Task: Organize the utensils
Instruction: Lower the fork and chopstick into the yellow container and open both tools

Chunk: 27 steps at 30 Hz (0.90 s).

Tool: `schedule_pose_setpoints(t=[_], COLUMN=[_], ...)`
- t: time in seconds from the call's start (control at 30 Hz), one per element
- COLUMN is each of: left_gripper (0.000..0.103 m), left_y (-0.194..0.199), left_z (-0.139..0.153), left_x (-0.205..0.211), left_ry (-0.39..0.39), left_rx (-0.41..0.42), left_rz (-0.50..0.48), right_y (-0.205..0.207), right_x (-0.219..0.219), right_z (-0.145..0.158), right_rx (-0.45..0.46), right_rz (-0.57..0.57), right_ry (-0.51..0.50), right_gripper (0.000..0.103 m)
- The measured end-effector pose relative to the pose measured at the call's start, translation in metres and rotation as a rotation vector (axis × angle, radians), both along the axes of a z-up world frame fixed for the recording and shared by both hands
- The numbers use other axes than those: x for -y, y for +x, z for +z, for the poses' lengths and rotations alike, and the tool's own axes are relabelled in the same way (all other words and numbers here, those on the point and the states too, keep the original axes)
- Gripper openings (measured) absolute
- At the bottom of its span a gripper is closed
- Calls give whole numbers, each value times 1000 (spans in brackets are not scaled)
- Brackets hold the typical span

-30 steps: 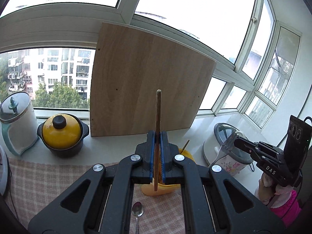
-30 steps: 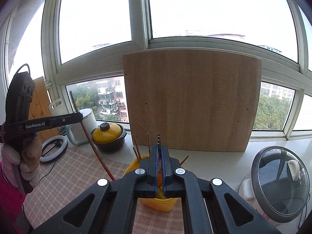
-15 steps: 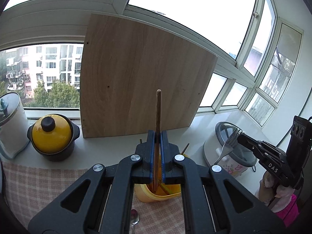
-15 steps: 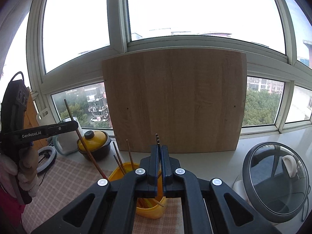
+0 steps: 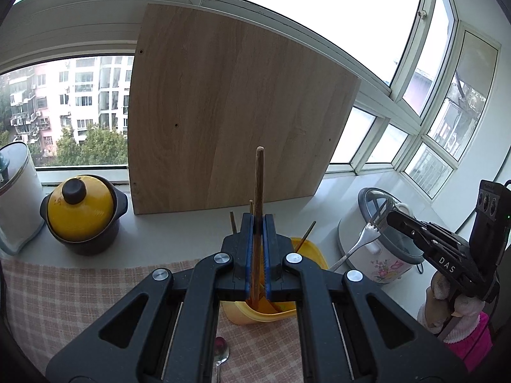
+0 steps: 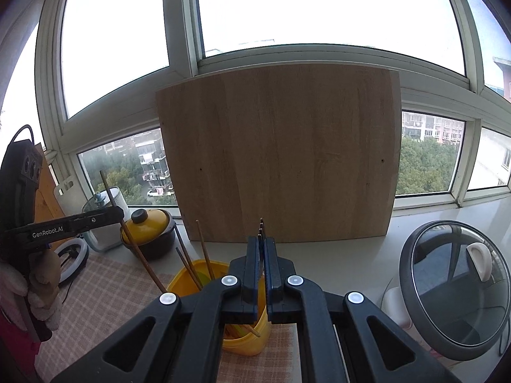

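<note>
Spoon [image 5: 221,351]: lies on the checked cloth, nearest, not yet collected.
Left gripper [image 5: 257,252]: clamped on an upright chopstick [image 5: 258,191], now lowered so its lower end dips into the yellow cup [image 5: 306,252].
Right gripper [image 6: 262,255]: pinched shut on a fork [image 5: 367,239], brought down over the same cup.
Meaning: both look ready to drop in.
Wooden board [image 6: 281,159]: leans behind.

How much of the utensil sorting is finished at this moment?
Done: several wooden chopsticks stand in the yellow plastic container. In hand: the left gripper clamps a brown wooden chopstick over it, and the right gripper clamps a metal fork. Left: a metal spoon lies on the checked cloth.
</note>
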<state>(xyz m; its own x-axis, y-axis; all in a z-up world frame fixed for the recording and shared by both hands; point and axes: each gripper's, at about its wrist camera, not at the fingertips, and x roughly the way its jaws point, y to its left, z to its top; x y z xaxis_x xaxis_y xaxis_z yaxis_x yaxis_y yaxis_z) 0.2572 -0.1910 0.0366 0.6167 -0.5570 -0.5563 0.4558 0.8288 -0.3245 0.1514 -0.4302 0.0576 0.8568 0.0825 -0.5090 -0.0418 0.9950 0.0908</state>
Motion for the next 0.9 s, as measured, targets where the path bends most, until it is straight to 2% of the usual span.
schedule_pose_setpoints(t=[0.47, 0.9], left_gripper=[3, 3], left_y=[-4, -8], left_z=[-26, -38], left_x=[4, 4], left_ry=[15, 45], left_rx=[-59, -84], left_rz=[-14, -29], right_y=[12, 19], right_x=[-16, -15], right_z=[-34, -47], right_rx=[-90, -143], right_rz=[44, 46], right_ry=[-11, 19], right_gripper=[1, 3])
